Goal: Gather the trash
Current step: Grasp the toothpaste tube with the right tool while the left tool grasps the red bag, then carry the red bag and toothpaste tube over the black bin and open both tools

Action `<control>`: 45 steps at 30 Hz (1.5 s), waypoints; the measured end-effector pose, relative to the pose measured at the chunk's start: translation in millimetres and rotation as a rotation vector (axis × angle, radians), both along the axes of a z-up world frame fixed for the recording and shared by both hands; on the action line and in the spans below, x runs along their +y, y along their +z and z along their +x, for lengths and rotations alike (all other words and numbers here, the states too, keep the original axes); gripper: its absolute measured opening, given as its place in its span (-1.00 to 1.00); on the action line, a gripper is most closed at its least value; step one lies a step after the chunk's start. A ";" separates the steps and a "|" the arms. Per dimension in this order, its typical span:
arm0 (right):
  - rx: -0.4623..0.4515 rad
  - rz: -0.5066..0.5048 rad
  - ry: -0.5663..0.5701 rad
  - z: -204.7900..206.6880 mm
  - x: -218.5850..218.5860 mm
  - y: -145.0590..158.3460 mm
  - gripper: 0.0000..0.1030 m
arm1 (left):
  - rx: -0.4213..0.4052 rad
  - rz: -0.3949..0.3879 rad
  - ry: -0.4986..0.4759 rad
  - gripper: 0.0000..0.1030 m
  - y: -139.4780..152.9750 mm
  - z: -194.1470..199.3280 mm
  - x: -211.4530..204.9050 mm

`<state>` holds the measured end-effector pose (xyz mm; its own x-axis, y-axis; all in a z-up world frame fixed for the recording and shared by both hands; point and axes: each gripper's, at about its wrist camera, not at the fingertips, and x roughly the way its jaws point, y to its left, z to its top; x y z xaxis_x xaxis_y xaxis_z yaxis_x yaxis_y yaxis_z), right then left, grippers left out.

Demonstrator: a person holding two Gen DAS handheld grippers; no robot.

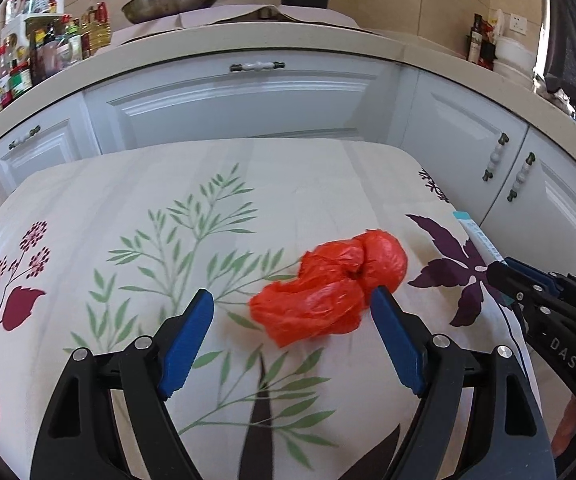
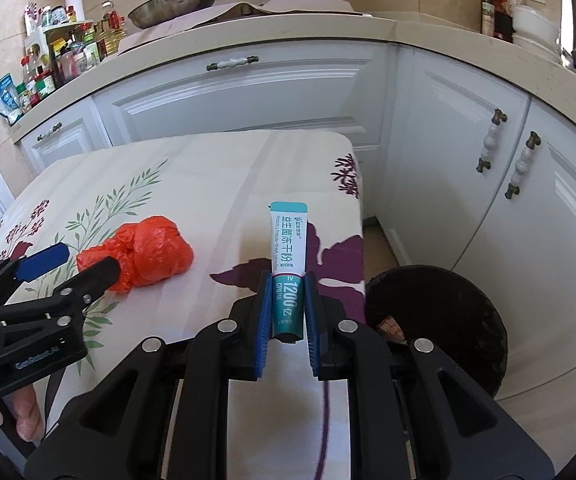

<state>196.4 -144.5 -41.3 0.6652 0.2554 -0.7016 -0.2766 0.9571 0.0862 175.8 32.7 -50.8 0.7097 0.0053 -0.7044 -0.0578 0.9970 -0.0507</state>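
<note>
The crumpled orange-red plastic bag (image 1: 330,290) lies on the floral tablecloth, just ahead of the left gripper (image 1: 292,322) and slightly toward its right finger. That gripper's blue pads are spread wide and press on nothing; the right fingertip looks at or just beside the bag's edge, though whether it touches cannot be told.

The slim teal-and-white powder sachet (image 2: 287,264) stands pinched between the blue pads of the right gripper (image 2: 287,306), its lower end gripped and its upper part sticking forward past the fingertips, clear of the cloth.

Below and to the right of the right gripper, off the edge of the cloth-covered table (image 2: 192,168), sits a round dark bin (image 2: 448,312) with some scrap visible inside.

By my reading, the collecting is partway: the sachet is picked up but not yet dropped in the bin, and the bag is still to be grasped.
</note>
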 end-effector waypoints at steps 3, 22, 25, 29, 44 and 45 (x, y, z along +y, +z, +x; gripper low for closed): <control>0.002 0.008 -0.008 0.0 -5.9 -1.6 -0.70 | 0.009 -0.008 -0.014 0.49 -1.4 1.6 -2.5; -0.008 0.020 -0.012 -3.5 -10.0 -1.2 -0.70 | 0.014 0.014 -0.062 -0.74 -4.0 -2.4 -10.8; -0.012 0.020 -0.010 -5.4 -9.1 0.0 -0.70 | -0.001 0.025 -0.055 -0.76 -1.6 -4.4 -11.4; -0.020 0.023 -0.012 -7.5 -8.6 2.5 -0.70 | -0.019 0.035 -0.046 -0.80 1.4 -7.2 -11.8; -0.044 0.028 -0.004 -13.2 -6.1 9.4 -0.70 | -0.055 0.041 -0.015 -0.85 10.5 -17.2 -4.8; -0.046 0.028 -0.003 -13.7 -5.4 9.9 -0.70 | -0.057 0.040 -0.013 -0.85 11.1 -17.8 -3.9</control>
<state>182.6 -150.0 -31.4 0.6973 0.2724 -0.6631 -0.2777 0.9554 0.1004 158.0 28.9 -39.7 0.7491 0.0228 -0.6621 -0.0427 0.9990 -0.0138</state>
